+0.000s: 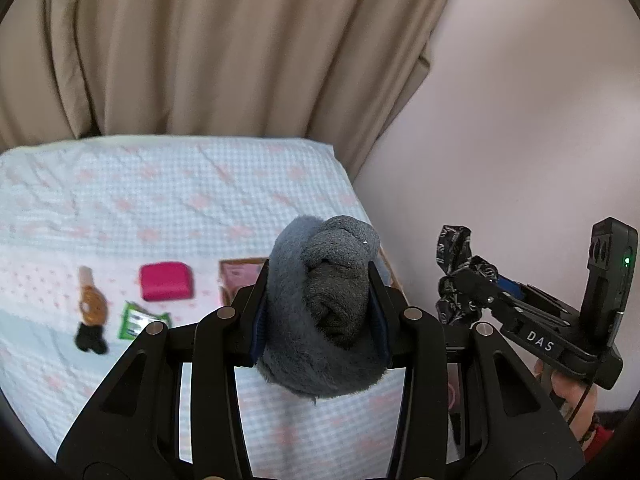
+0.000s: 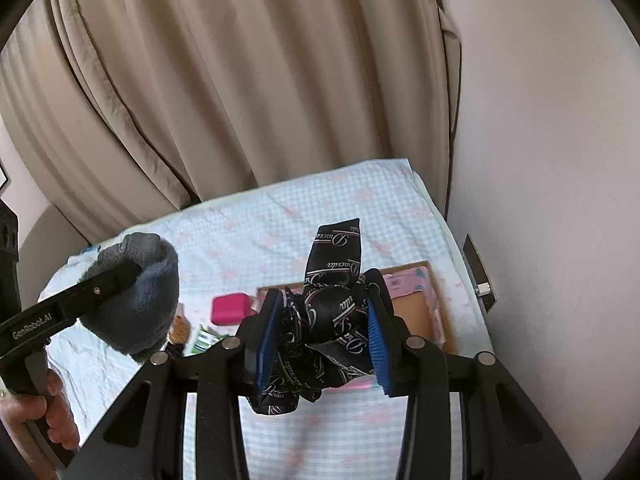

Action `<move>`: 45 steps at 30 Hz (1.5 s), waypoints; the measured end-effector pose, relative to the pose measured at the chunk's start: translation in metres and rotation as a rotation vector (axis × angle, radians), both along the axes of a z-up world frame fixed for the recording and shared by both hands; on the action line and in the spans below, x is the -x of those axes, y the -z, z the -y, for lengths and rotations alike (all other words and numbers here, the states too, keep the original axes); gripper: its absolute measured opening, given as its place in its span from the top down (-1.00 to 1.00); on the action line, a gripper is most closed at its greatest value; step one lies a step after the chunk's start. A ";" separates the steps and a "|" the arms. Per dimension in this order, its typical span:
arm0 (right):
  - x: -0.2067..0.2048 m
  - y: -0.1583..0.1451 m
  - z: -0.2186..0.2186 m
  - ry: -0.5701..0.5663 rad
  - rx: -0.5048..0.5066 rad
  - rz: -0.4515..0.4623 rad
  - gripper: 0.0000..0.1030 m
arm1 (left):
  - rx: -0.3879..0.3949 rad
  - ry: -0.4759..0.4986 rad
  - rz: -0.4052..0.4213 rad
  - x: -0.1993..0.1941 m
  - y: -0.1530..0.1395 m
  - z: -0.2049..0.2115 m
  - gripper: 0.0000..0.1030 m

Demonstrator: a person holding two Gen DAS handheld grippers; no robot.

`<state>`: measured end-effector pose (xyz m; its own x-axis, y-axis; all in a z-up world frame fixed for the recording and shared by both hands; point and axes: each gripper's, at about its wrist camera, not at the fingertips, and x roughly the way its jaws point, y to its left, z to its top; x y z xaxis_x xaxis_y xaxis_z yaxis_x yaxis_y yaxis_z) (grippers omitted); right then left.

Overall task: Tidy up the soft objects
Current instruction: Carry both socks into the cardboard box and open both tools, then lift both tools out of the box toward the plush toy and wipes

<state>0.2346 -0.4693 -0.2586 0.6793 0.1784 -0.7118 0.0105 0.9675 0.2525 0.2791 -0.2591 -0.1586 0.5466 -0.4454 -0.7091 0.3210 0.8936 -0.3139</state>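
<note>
My left gripper (image 1: pixel 320 304) is shut on a grey fuzzy rolled sock (image 1: pixel 320 320) and holds it above the bed; it also shows in the right wrist view (image 2: pixel 136 304). My right gripper (image 2: pixel 320 332) is shut on a black patterned hair scrunchie with ribbon tails (image 2: pixel 332 312), held above the bed; it also shows in the left wrist view (image 1: pixel 460 276). An open cardboard box with a pink lining (image 2: pixel 416 304) lies on the bed under both grippers, partly hidden; a part of it shows in the left wrist view (image 1: pixel 236 276).
The bed has a light checked sheet (image 1: pixel 168 200). On it lie a pink pouch (image 1: pixel 166 287), a green packet (image 1: pixel 138 320), and a brown and black toy (image 1: pixel 92 312). Beige curtains (image 1: pixel 224 48) hang behind, a wall (image 1: pixel 520 120) is to the right.
</note>
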 end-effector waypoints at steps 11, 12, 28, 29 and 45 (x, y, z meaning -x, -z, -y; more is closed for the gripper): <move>-0.055 0.086 0.048 -0.059 0.038 -0.116 0.28 | -0.089 0.038 -0.158 -0.064 0.094 0.098 0.27; -0.059 0.095 0.051 -0.065 0.041 -0.128 0.28 | -0.095 0.037 -0.177 -0.071 0.103 0.104 0.27; -0.099 0.198 0.059 -0.148 0.083 -0.231 0.21 | -0.197 0.034 -0.375 -0.136 0.226 0.136 0.11; -0.099 0.201 0.059 -0.155 0.080 -0.239 0.13 | -0.199 0.033 -0.366 -0.138 0.224 0.137 -0.14; -0.080 0.189 0.057 -0.147 0.029 -0.205 -1.00 | -0.179 -0.025 -0.325 -0.132 0.198 0.102 -0.99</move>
<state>0.3145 -0.5265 -0.4473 0.4886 0.2422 -0.8382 -0.0832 0.9693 0.2315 0.4114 -0.3614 -0.3571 0.2892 -0.2877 -0.9130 0.2075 0.9499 -0.2336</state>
